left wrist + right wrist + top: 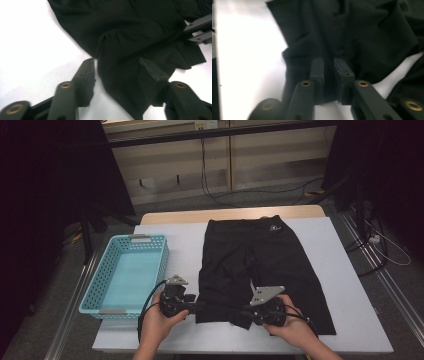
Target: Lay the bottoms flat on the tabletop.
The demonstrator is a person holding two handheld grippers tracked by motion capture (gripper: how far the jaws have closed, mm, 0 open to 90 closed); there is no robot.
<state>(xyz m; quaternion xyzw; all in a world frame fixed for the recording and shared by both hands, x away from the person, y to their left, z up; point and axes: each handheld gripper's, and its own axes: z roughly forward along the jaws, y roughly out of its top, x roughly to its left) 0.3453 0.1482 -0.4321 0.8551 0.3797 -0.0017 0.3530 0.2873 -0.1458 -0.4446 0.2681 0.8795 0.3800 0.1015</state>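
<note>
One pair of black shorts (260,265), one blue basket (125,275), two hand-held grippers

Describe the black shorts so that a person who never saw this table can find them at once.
On the white table, look right of the turquoise basket. The black shorts lie flat there, waistband at the far edge, legs toward the person. They are the one dark garment, with a small white logo at the waist.

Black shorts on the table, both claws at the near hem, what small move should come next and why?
Probably close the left claw on the hem of the black shorts. Its jaws stand apart with a fold of cloth between them, unpinched, while the right claw is already nearly closed on the cloth. With both gripping, the hem could be lifted and folded toward the waistband.
</note>
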